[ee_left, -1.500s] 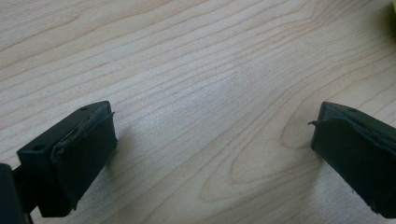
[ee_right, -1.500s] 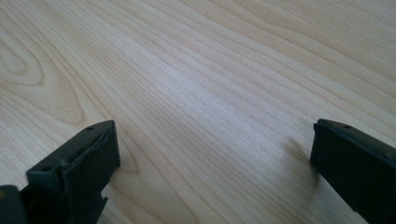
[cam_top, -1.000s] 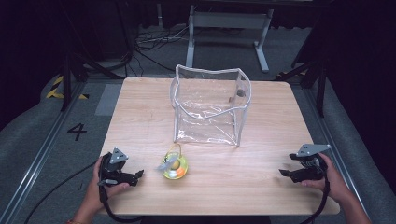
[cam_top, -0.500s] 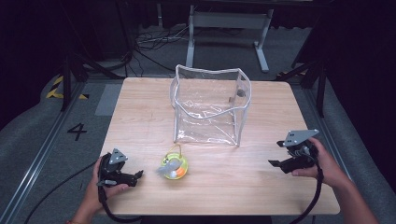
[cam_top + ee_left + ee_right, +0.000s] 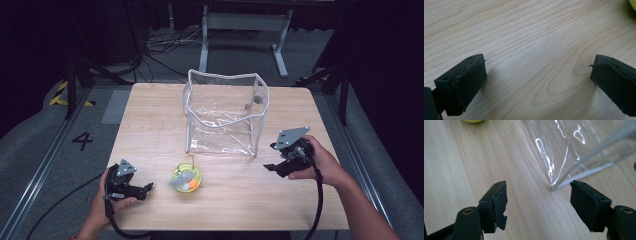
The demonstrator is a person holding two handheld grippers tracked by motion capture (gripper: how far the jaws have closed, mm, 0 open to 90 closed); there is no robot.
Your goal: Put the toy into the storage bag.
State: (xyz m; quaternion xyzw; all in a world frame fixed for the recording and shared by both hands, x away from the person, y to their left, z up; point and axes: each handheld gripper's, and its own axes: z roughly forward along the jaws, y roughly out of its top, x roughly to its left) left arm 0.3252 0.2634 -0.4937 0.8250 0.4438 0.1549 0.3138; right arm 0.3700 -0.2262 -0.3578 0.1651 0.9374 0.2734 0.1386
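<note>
A clear plastic bag with pale edging stands open-topped at the table's middle. In front of it lies a small yellow-green round toy with orange and grey parts and a thin loop. My left gripper rests on the wood left of the toy, open, with bare table between its jaws. My right gripper hovers just right of the bag's near right corner, pointing left. It is open; its jaws have just been closing a little with nothing between them. The bag's bottom corner lies right ahead of it.
The wooden table has rounded corners and dark floor around it. A metal frame and cables lie beyond the far edge. An edge of the toy shows at the top left of the right gripper view.
My right gripper has risen and moved left and away from the near edge, toward the bag's near right corner. The left gripper, bag and toy have stayed put.
</note>
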